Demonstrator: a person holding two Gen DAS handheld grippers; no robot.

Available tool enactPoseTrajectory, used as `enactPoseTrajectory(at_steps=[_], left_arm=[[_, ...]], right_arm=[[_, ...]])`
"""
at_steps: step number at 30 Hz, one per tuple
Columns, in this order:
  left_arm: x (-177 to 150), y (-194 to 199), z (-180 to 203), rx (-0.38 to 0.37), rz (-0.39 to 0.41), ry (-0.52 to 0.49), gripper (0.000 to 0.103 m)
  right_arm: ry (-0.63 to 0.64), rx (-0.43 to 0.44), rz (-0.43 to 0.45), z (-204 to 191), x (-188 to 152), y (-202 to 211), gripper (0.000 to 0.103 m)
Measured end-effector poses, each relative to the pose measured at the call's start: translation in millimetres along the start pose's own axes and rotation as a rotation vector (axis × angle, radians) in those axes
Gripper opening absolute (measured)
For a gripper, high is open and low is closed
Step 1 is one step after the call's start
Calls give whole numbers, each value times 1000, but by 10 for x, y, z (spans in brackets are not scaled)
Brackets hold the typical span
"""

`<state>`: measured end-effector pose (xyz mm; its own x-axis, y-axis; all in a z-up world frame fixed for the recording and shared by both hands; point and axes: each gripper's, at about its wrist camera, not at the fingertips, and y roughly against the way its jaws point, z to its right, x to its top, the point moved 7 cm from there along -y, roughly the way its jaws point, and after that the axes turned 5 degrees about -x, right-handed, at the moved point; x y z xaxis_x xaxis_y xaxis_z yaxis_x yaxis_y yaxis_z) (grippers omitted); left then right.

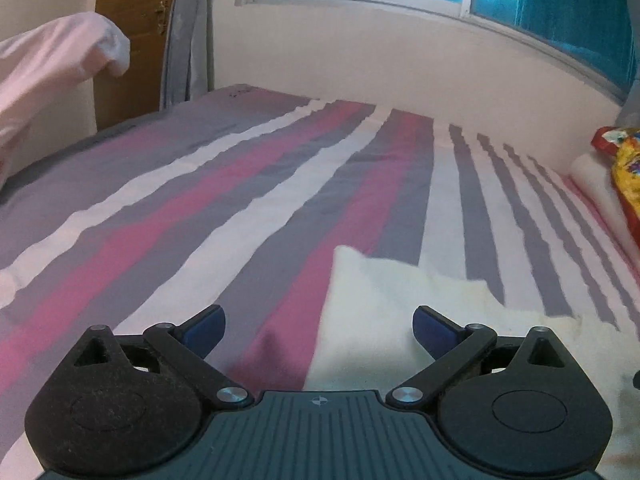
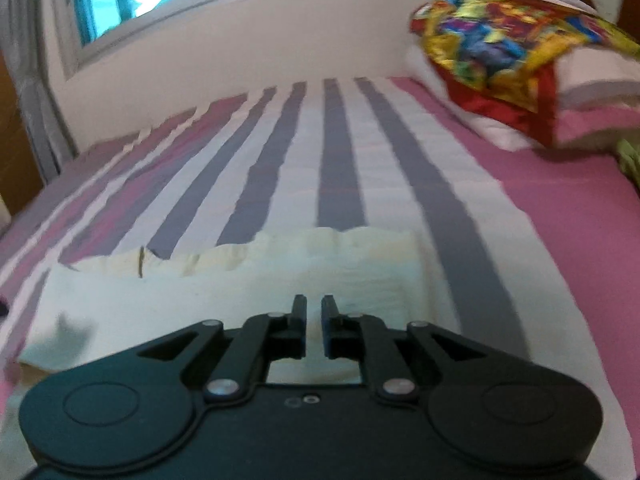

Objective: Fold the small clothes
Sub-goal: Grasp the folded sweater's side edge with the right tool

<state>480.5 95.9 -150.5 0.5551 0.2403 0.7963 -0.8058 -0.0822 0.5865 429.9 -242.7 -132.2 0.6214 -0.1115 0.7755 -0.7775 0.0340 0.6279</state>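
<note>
Ahead of both tools, the striped bed (image 1: 280, 184) is serving as the folding surface, with the cream cloth (image 2: 248, 280) lying flat on it just under the fingers. The left gripper (image 1: 318, 330) is hanging wide open and empty at the cloth's edge, likely readying a grab. The right gripper (image 2: 314, 322) is showing a narrow gap, gripping nothing visible; only its view is showing the cloth's ruffled far edge.

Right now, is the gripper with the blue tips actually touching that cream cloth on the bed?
Cannot tell. In the left wrist view the left gripper stands wide open over the cream cloth, but no contact or gap shows plainly.
</note>
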Motion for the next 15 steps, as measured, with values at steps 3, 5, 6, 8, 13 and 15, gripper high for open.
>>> enactPoseTrajectory(at_steps=[3,5,6,8,13,15], left_arm=[[45,-156,27,6,0,11,99],[55,-201,48,9,7,-13,99],[51,-208,56,10,10,-19,99],[20,-217,48,8,8,-20,99],[-34,-284,37,14,-5,-34,99],[-47,-295,34,16,-9,-28,99]], right_arm=[[-13,-52,-9,45,98,-197,20],[-21,-49,-28,138,104,-274,26],[-13,-50,-32,176,86,-302,24],[-11,-61,-33,258,54,-333,23],[-24,-27,-20,304,35,-353,24],[-21,11,-41,263,29,-370,19]])
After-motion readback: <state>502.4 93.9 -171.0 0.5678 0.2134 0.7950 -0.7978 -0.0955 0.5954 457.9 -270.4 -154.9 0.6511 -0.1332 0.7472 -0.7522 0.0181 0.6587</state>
